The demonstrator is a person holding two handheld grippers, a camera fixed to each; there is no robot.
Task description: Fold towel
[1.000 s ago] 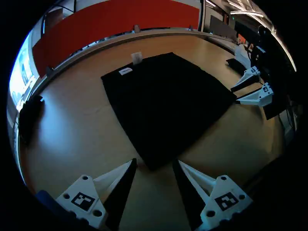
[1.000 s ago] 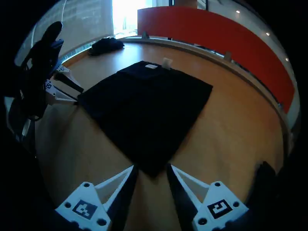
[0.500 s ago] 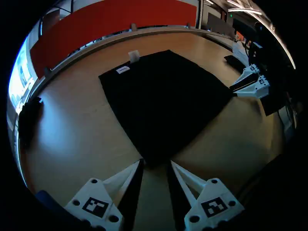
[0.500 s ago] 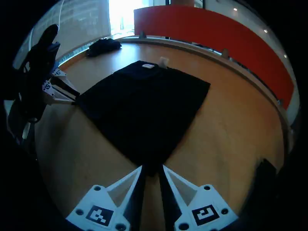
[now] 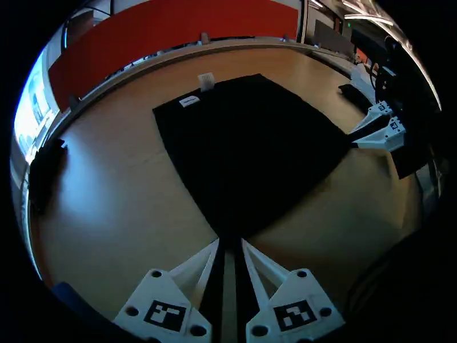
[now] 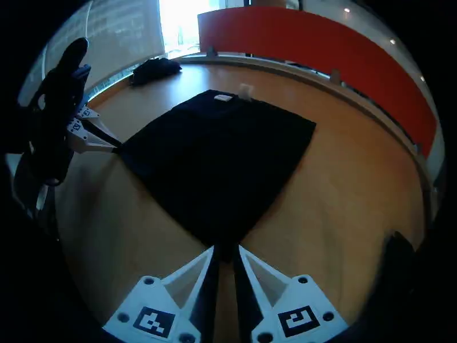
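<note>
A black towel (image 5: 251, 148) lies flat on the wooden table (image 5: 114, 188), with a white tag (image 5: 188, 102) near its far corner. In the left gripper view, my left gripper (image 5: 229, 247) is shut on the towel's near corner. My right gripper (image 5: 359, 137) shows at the right edge, pinching the neighbouring corner. In the right gripper view the towel (image 6: 223, 154) spreads ahead and my right gripper (image 6: 224, 250) is shut on its near corner. The left gripper (image 6: 114, 146) grips the left corner there, held by a dark-gloved hand (image 6: 54, 126).
A small white object (image 5: 205, 81) stands at the towel's far edge. A dark bag (image 6: 154, 67) lies near the table's back rim, below a window. A red panel (image 6: 320, 46) runs behind the table. Another dark item (image 5: 354, 94) lies beyond the right gripper.
Both grippers have gone from open to shut, each closing on its near corner of the towel. The towel has stayed flat on the table.
</note>
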